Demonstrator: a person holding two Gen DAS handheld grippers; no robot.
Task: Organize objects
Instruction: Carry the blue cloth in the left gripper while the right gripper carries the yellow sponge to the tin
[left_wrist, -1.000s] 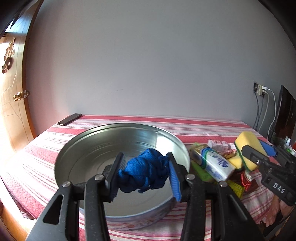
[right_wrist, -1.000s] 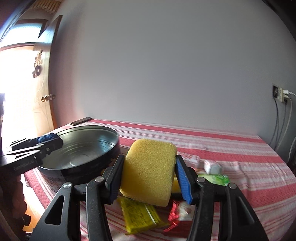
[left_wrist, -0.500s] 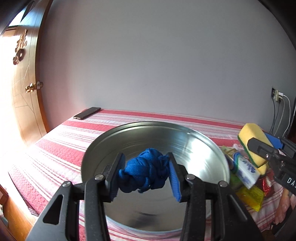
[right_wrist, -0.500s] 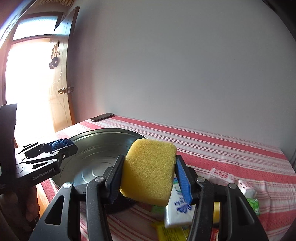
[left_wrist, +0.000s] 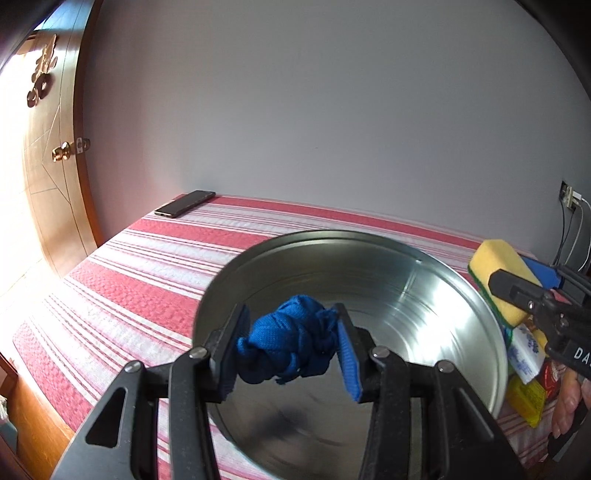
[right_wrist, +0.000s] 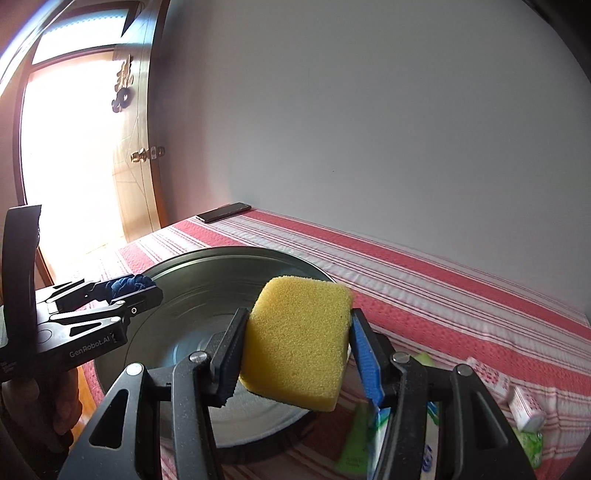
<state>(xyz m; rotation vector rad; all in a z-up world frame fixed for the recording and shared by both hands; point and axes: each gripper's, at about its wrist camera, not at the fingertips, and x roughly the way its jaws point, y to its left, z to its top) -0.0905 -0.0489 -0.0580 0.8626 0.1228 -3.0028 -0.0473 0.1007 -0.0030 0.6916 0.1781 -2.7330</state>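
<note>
Blown-out daylight from doorway (right_wrist: 74, 155), fisheye-curved edges, sharp focus

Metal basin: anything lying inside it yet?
No, the metal basin shows bare floor; the blue cloth is clamped in the left hand-held gripper above it.

Plain pale grey wall (left_wrist: 332, 110); brown wooden door (left_wrist: 55, 177) left, brass knob (left_wrist: 59, 154); bright daylight beside it; red-and-white striped bedcover (right_wrist: 461, 306).

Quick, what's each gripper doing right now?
Left gripper: shut on the blue cloth, above the metal basin.
Right gripper: shut on the yellow sponge, at the basin's edge.
</note>
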